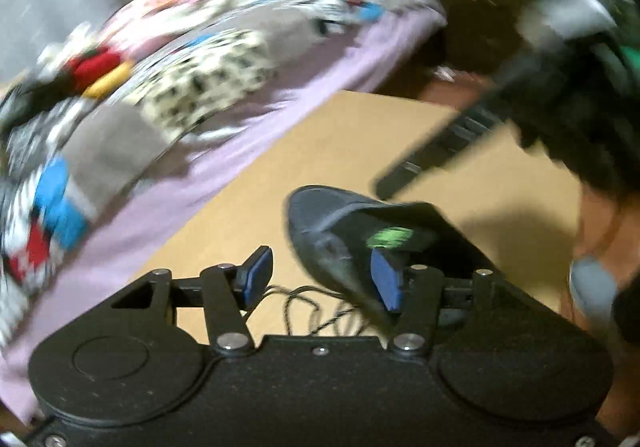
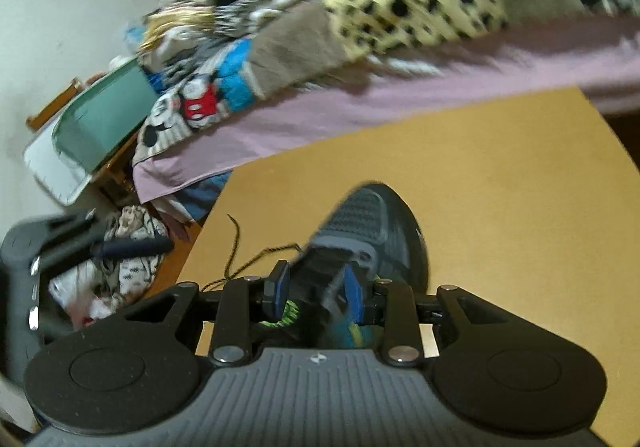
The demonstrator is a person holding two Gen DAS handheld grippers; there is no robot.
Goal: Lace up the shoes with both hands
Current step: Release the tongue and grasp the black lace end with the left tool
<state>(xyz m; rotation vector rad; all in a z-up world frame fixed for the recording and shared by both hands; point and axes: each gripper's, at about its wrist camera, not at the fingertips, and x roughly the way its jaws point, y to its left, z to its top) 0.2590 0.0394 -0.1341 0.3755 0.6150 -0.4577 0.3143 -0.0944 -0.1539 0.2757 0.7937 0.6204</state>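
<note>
The soft, light shoe (image 2: 368, 235) sat low-centre; the right gripper (image 2: 316, 293) pinched its floppy tongue; the left gripper (image 1: 320, 281) stood spread, empty; the thin lace (image 2: 236, 247) looked best pinched near its tip.

Shoe (image 2: 372, 231): dark grey knit mesh upper, ribbed over the toe, matt. Lace (image 2: 236, 247): thin braided cord, dark with yellowish flecks. Board (image 2: 500, 183) under the shoe: tan, smooth, matt, like fibreboard or cardboard. Left gripper (image 1: 320, 279): black plastic body, finely speckled, matt; bright metal pivot screws; blue rubbery pads (image 1: 386, 279). Right gripper (image 2: 316, 287): black matt plastic arms, grey ribbed plastic housing, metal screws, blue pads (image 2: 354, 295). Bed sheet (image 2: 360, 103): lilac cloth, soft, matt. Blanket (image 2: 412, 7): printed fleece-like cloth.
</note>
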